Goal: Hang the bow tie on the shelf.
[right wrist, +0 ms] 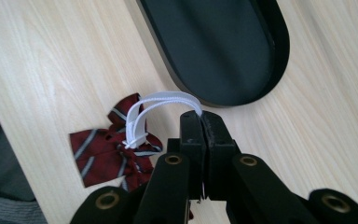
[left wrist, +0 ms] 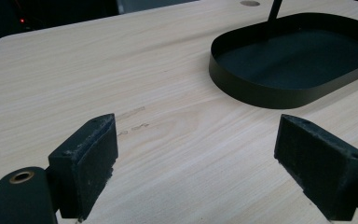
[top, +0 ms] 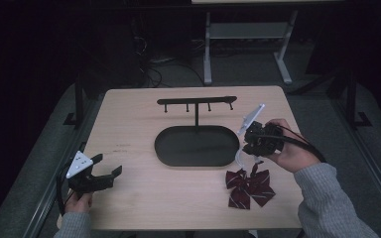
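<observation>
right gripper view showed right gripper [right wrist: 200, 122] pinching the bow tie's [right wrist: 103, 151] white strap [right wrist: 161, 99] beside the tray [right wrist: 242, 93]; left gripper [left wrist: 196, 161] spread, idle. thin strap could slip free during lifting.

A pale wood-grain surface [top: 129, 119] with rounded corners carries a black oval tray [top: 197, 146] near its middle, a thin post with a pegged crossbar [top: 197, 101] rising from the tray's far edge, and a dark red striped bow [top: 249, 187] lying near its front right edge.
</observation>
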`<action>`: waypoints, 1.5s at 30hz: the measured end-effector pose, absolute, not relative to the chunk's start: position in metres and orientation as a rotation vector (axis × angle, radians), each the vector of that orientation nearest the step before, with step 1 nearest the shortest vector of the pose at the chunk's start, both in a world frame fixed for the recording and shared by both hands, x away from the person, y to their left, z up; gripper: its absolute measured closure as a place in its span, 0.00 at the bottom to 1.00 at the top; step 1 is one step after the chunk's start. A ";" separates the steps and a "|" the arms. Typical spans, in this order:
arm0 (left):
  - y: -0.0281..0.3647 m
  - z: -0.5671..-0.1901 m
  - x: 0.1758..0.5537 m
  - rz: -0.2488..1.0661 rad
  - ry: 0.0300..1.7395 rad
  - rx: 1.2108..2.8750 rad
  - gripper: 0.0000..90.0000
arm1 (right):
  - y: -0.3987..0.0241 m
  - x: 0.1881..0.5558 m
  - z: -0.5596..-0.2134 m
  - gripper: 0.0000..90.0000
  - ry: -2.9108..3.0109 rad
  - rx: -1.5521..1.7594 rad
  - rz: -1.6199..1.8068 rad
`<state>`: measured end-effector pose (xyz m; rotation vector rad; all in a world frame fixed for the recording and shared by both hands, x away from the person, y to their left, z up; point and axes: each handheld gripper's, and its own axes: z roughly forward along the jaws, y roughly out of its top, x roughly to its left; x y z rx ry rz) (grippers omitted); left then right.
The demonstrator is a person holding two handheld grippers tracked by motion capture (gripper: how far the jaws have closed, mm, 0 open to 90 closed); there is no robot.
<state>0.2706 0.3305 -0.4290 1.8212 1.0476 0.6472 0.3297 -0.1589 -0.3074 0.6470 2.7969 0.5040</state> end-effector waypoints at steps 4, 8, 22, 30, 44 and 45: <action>0.332 -0.429 0.270 0.650 1.039 1.826 0.14 | -0.154 0.331 -0.303 0.98 2.803 0.624 0.489; 0.333 -0.428 0.269 0.652 1.048 1.815 0.14 | -0.151 0.332 -0.300 0.97 2.800 0.621 0.483; 0.333 -0.428 0.269 0.652 1.047 1.808 0.14 | -0.136 0.341 -0.281 0.97 2.791 0.583 0.502; 0.334 -0.427 0.268 0.656 1.048 1.802 0.14 | -0.121 0.350 -0.274 0.97 2.803 0.554 0.477; 0.336 -0.427 0.268 0.657 1.054 1.790 0.14 | -0.105 0.364 -0.264 0.97 2.830 0.519 0.479; 0.336 -0.427 0.268 0.657 1.054 1.790 0.14 | -0.105 0.364 -0.264 0.97 2.830 0.519 0.479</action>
